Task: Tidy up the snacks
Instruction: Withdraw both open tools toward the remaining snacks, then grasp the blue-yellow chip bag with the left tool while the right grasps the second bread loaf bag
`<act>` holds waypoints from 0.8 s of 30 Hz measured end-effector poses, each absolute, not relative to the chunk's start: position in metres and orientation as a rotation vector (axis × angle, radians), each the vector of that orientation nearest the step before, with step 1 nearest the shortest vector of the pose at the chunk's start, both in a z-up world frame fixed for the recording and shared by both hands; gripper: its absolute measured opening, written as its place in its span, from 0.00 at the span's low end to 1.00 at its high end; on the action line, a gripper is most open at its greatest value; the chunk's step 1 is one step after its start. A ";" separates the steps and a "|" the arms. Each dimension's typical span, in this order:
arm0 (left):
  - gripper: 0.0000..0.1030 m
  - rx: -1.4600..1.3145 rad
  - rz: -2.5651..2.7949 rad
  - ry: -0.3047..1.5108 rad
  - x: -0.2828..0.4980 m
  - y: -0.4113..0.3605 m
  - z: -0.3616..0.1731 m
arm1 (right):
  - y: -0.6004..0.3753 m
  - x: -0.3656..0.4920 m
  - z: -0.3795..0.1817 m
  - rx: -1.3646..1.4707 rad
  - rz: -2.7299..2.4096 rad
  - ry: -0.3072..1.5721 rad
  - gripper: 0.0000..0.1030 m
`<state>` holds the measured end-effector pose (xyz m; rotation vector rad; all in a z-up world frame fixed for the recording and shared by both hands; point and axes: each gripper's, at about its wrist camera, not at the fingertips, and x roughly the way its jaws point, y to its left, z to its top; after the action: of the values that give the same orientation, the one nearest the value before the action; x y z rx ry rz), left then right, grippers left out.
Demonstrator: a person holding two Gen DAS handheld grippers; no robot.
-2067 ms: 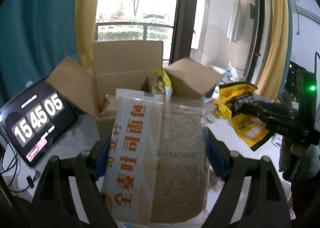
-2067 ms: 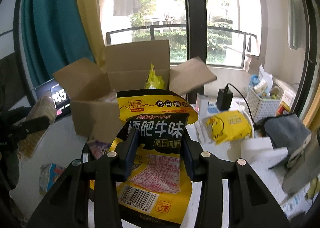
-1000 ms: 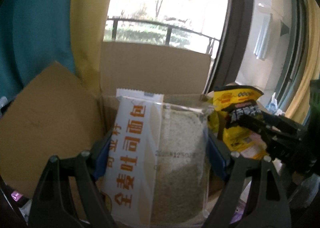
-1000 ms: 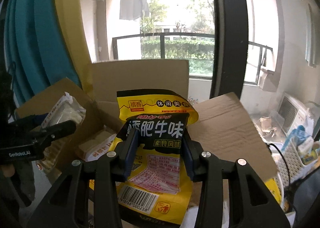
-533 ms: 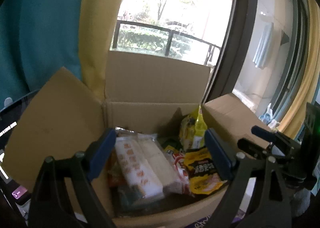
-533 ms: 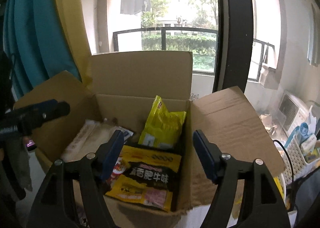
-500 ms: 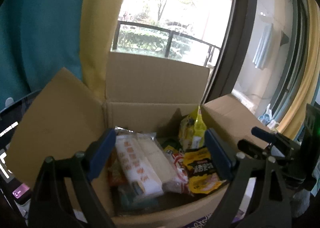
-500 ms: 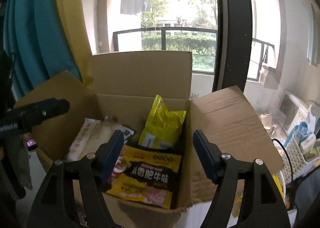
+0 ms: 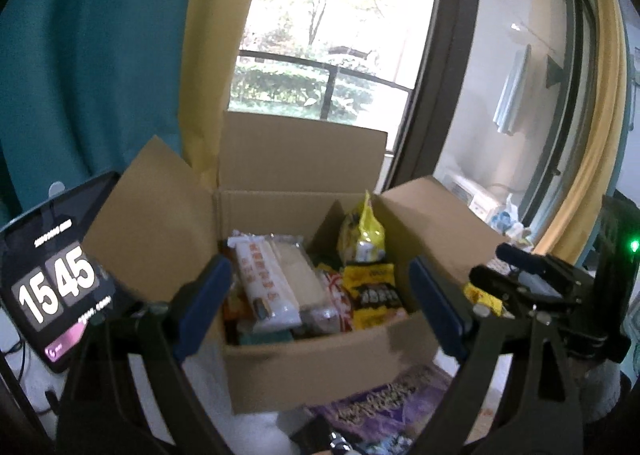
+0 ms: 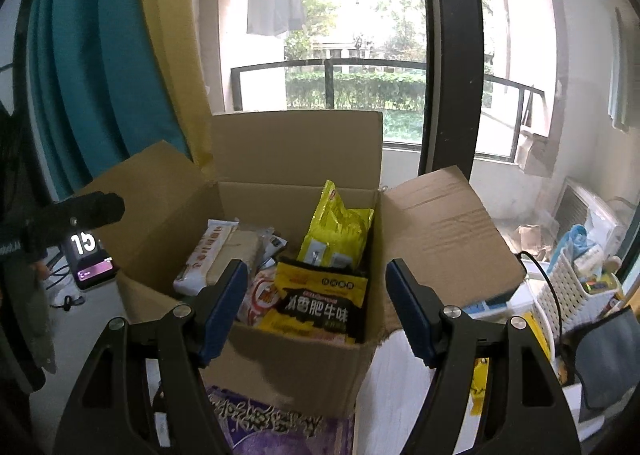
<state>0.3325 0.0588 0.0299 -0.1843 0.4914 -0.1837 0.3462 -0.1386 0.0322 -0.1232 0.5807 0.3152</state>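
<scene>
An open cardboard box (image 9: pixel 320 367) (image 10: pixel 296 371) stands before the window with snacks inside. A white bread pack with orange writing (image 9: pixel 268 283) (image 10: pixel 212 255) lies at its left. A yellow and black beef snack bag (image 9: pixel 372 295) (image 10: pixel 320 303) lies at its right front. A yellow bag (image 9: pixel 362 235) (image 10: pixel 336 231) stands upright behind it. My left gripper (image 9: pixel 320 307) is open and empty, held back from the box front. My right gripper (image 10: pixel 314 307) is open and empty, also in front of the box.
A purple snack bag (image 9: pixel 392 403) (image 10: pixel 260 427) lies on the table in front of the box. A tablet showing a clock (image 9: pixel 56 287) stands at the left. A white basket (image 10: pixel 576 287) and grey cloth (image 10: pixel 608 359) sit at the right. More yellow packs (image 10: pixel 480 387) lie right of the box.
Both grippers opened and dropped their packs into the box: the bread pack at left, the beef snack bag at right. Both have since pulled back from the box.
</scene>
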 end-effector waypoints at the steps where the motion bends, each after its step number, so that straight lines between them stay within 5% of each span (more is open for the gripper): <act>1: 0.89 -0.182 -0.189 0.494 0.326 0.057 0.029 | -0.139 0.343 0.032 -0.125 0.319 0.587 0.73; 24: 0.98 -0.180 -0.263 0.556 0.221 0.035 -0.002 | -0.159 0.261 0.033 -0.144 0.332 0.601 0.73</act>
<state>0.2215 0.0351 -0.0018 -0.1804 0.5562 -0.2634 0.2613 -0.1593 0.0330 -0.1439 0.6013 0.3317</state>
